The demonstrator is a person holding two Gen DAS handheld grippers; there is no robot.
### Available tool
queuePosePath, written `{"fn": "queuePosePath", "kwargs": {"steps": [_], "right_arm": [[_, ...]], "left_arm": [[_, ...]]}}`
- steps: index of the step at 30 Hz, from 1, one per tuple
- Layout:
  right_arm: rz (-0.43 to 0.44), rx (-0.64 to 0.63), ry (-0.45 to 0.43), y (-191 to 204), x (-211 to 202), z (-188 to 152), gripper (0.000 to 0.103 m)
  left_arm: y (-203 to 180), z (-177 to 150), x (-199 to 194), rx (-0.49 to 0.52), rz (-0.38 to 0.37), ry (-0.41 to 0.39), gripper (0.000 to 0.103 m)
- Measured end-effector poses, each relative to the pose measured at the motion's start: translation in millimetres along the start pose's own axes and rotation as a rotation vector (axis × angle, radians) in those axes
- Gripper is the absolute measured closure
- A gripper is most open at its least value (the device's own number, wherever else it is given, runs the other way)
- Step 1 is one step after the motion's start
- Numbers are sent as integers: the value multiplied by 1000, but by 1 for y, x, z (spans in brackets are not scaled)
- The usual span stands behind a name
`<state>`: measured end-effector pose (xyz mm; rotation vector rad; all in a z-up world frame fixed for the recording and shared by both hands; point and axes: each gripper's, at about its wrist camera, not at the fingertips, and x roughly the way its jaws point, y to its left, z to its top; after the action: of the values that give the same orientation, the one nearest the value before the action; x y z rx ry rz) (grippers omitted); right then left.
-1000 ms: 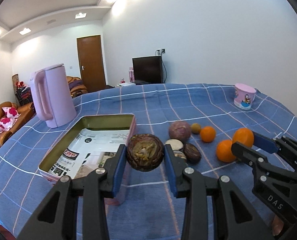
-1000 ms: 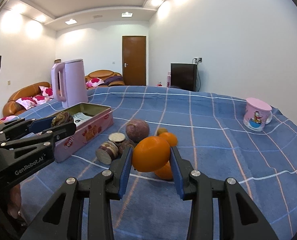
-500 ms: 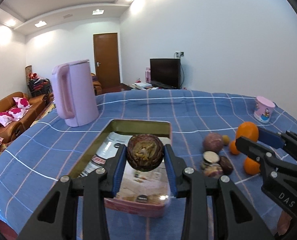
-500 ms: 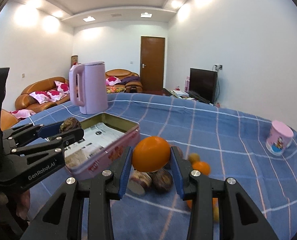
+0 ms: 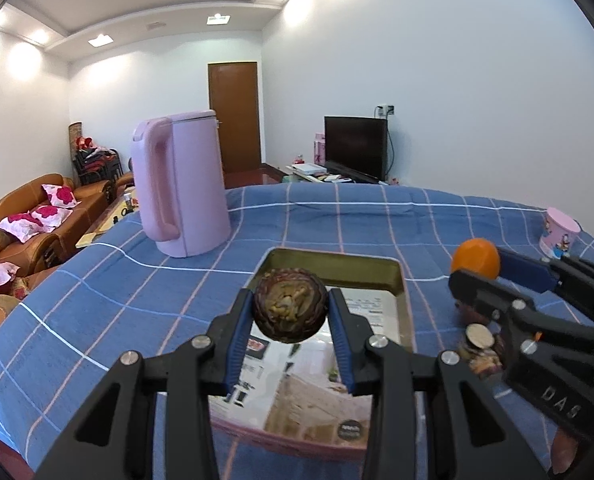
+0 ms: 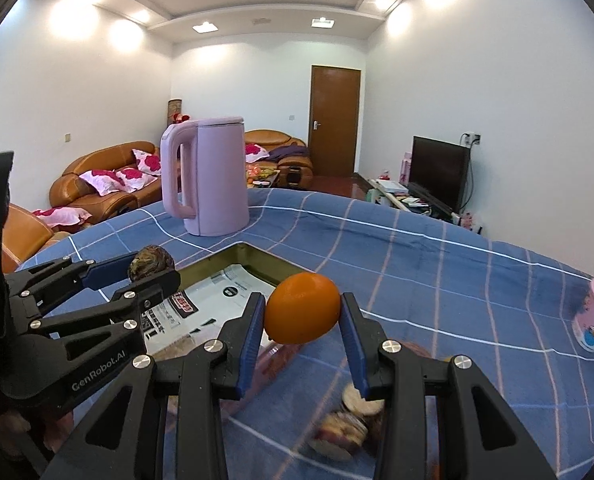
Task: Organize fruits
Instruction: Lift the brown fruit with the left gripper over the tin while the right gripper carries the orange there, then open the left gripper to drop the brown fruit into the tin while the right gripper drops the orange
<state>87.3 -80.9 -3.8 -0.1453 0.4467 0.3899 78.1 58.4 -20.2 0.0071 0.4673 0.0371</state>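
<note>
Left wrist view, nearest first: left gripper clamped on a dark, wrinkled round fruit, blue pads pressed to both its sides. Directly beneath and beyond it now lies the open pink tin, printed paper lining its floor. A second ago the tin sat off to the left of the jaws and the loose fruit pile filled the middle of the view — so this hand has carried its fruit across and is lined up over the tin.

Right wrist view: right gripper closed on an orange, held clear of the blue checked tablecloth. The tin's near corner shows just past the orange, to the left. Earlier the orange hung over the pile; now the pile has dropped below and behind the fingers. What remains there — a cut purple-skinned piece and something beside it — is motion-blurred, so I cannot count it reliably.

Farther out: pink kettle upright beyond the tin, pink cartoon mug well apart at the right edge of the table. Room behind: sofa, door, television.

Reading for the task: both fruits are lifted and brought to the tin, neither yet released. Left is placed for a drop; right appears to sit at the tin's rim rather than over its floor, and likely needs a little more travel. Several fruits still wait on the cloth.
</note>
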Motion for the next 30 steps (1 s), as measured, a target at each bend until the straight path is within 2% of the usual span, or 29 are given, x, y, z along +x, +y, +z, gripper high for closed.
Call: {"fn": "queuePosePath", "kwargs": {"steps": [14,30], "right_arm": [[33,-36,72,26,45,0,63],[45,-32,131,31,66,-6,63]], "left_arm": [[21,-4,32,-19,40,49,64],[23,-6,53,-23,25,124,64]]}}
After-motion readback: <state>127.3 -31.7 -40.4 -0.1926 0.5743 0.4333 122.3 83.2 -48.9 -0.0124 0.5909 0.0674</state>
